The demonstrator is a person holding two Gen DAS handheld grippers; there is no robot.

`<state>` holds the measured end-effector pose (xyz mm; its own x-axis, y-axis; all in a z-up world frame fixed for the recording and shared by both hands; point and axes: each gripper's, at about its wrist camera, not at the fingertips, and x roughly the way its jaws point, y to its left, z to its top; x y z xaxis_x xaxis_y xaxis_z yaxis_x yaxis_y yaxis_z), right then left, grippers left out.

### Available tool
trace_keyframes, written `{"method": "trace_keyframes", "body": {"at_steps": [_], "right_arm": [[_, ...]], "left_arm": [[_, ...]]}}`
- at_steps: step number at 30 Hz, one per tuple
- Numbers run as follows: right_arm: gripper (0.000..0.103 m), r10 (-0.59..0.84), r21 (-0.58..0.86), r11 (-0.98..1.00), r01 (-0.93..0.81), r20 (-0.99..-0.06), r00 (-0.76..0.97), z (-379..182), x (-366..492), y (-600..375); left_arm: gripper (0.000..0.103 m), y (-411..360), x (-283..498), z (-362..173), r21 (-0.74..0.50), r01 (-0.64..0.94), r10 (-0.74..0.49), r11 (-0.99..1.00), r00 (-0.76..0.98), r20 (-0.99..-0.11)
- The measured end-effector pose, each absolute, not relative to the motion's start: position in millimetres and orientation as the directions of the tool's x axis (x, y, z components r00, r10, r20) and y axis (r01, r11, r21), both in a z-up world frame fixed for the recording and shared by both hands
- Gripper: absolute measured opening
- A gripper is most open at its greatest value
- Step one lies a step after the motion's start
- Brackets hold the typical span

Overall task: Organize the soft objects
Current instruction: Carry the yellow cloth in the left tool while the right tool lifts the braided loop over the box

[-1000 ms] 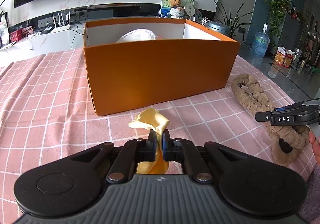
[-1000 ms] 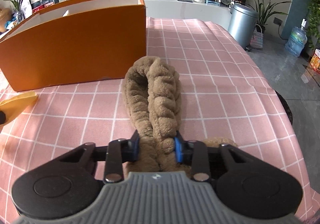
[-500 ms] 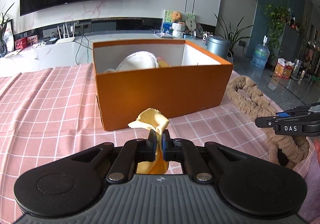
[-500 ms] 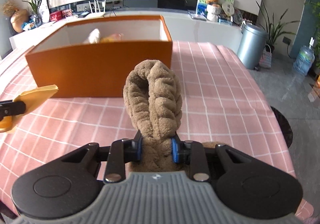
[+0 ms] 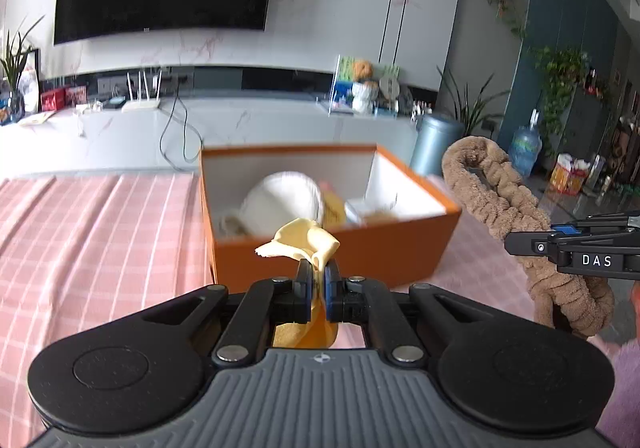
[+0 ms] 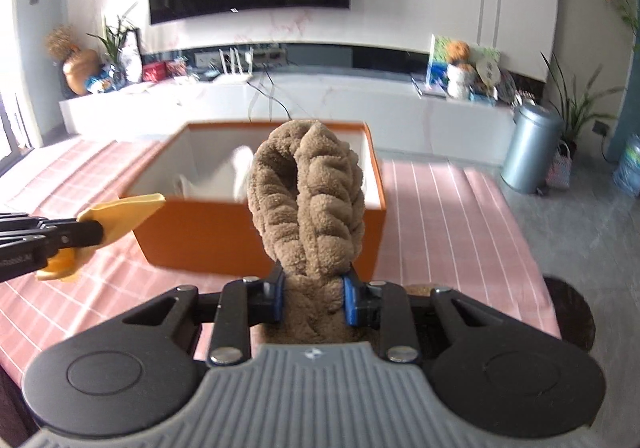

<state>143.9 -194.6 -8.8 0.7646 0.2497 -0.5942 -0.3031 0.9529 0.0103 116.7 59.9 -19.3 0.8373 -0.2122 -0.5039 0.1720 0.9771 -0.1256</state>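
My left gripper (image 5: pixel 317 280) is shut on a yellow cloth (image 5: pixel 300 242) and holds it in the air in front of the orange box (image 5: pixel 360 252). My right gripper (image 6: pixel 314 298) is shut on a brown fuzzy headband (image 6: pixel 310 200), lifted above the table, also in front of the box (image 6: pixel 208 232). The headband (image 5: pixel 508 204) and the right gripper's fingers (image 5: pixel 568 248) show at the right of the left wrist view. The yellow cloth (image 6: pixel 120 214) shows at the left of the right wrist view. Inside the box lie a white soft item (image 5: pixel 280 204) and other soft things.
The box stands on a table with a pink checked cloth (image 5: pixel 100 232). Behind the table is a white counter (image 6: pixel 320 104) with a TV above. A metal bin (image 6: pixel 530 148) stands on the floor beyond the table's right edge.
Both grippers have risen well above the table with their items. The box's inside has come into view from above. The headband has come off the tablecloth.
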Motion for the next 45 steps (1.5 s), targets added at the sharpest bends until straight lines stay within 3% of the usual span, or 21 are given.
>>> {"method": "trace_keyframes", "body": {"at_steps": [9,15,29,45], "right_arm": [[0.026,0.343,-0.037,0.906,-0.422,-0.521,0.782,46,202,-171],[0.026,0.316,-0.120,0.885,-0.449,-0.553,0.771,49,266,-148],[0.027,0.173,-0.245,0.836,-0.492,-0.732,0.659,-36,413,-108],[0.028,-0.045,-0.466,0.630,-0.621,-0.820,0.571,-119,431,-73]], "left_arm": [[0.006,59,164,18,-0.075,0.175,-0.191,0.982,0.882,-0.431],[0.006,56,202,19,-0.040,0.170,-0.170,0.985,0.880,-0.443],[0.006,86,274,-24,-0.037,0.099,-0.102,0.994,0.812,-0.575],[0.006,82,295,-36,0.027,0.140,-0.094,0.990,0.779,-0.620]]}}
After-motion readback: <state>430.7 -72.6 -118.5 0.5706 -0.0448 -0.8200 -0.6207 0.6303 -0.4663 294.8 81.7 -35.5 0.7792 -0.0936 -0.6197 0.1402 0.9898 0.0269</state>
